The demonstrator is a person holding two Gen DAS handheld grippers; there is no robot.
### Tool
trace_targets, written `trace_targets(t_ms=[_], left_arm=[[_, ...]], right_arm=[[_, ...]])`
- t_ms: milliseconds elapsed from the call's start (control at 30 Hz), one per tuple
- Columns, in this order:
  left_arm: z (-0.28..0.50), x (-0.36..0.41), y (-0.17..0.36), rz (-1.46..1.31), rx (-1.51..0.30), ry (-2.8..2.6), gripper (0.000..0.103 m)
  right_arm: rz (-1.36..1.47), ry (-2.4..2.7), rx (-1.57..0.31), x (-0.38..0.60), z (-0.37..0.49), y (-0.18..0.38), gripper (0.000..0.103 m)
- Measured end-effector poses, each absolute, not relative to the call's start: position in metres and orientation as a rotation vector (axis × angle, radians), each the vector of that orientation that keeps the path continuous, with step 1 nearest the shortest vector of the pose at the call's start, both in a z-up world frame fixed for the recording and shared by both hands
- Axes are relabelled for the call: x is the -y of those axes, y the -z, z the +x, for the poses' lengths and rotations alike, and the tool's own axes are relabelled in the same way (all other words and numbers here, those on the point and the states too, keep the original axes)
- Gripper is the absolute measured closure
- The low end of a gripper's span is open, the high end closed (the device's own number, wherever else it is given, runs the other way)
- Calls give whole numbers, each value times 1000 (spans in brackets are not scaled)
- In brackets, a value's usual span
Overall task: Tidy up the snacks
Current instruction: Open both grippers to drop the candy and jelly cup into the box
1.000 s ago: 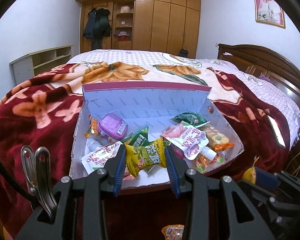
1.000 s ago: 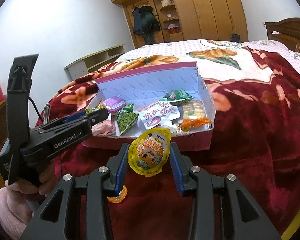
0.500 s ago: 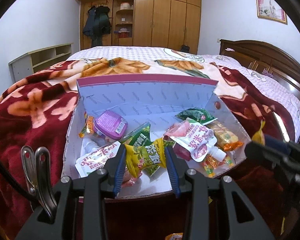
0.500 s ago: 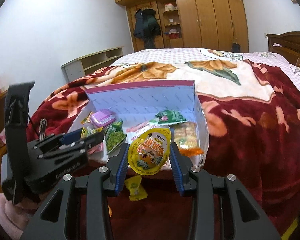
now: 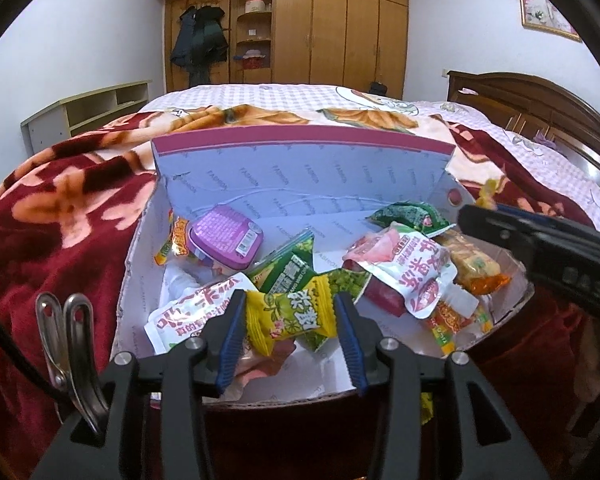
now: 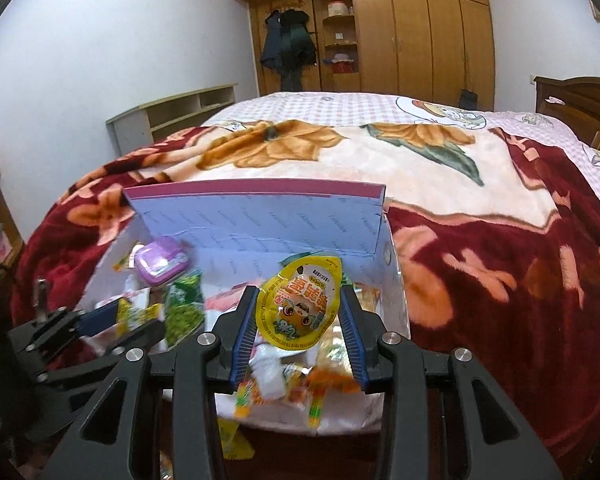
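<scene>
An open cardboard box [image 5: 300, 184] with a white inside and pink rim sits on the bed, holding several snack packets. My left gripper [image 5: 290, 320] is shut on a yellow-green candy packet [image 5: 292, 314] over the box's front left part. My right gripper [image 6: 298, 316] is shut on a round yellow jelly pouch [image 6: 298, 304] over the box's [image 6: 260, 216] right front part. The left gripper also shows in the right wrist view [image 6: 112, 320], and the right gripper shows at the right in the left wrist view [image 5: 540, 248].
In the box lie a purple tub [image 5: 226, 236], green packets [image 5: 410, 216], a white-red pouch [image 5: 416, 272] and an orange cracker pack [image 5: 476, 268]. A yellow packet [image 6: 232, 440] lies on the red blanket [image 6: 500, 280] before the box. A headboard [image 5: 540, 100] is at right.
Both grippers have moved forward over the box with their packets still held. The right gripper now reaches over the box's right side.
</scene>
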State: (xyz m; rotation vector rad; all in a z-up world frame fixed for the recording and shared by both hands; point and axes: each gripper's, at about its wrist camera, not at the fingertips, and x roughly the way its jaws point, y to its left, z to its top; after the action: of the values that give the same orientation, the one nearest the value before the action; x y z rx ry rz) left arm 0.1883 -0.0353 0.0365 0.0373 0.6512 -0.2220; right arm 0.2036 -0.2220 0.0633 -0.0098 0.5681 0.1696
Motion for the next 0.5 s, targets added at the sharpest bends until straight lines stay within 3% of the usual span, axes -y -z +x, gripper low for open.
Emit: trace_targets(t_ms=[500], left_arm=[[187,37,-37,60,-658,218,42]], right_arm=[[-28,-150,-592,227,223,-50,58]])
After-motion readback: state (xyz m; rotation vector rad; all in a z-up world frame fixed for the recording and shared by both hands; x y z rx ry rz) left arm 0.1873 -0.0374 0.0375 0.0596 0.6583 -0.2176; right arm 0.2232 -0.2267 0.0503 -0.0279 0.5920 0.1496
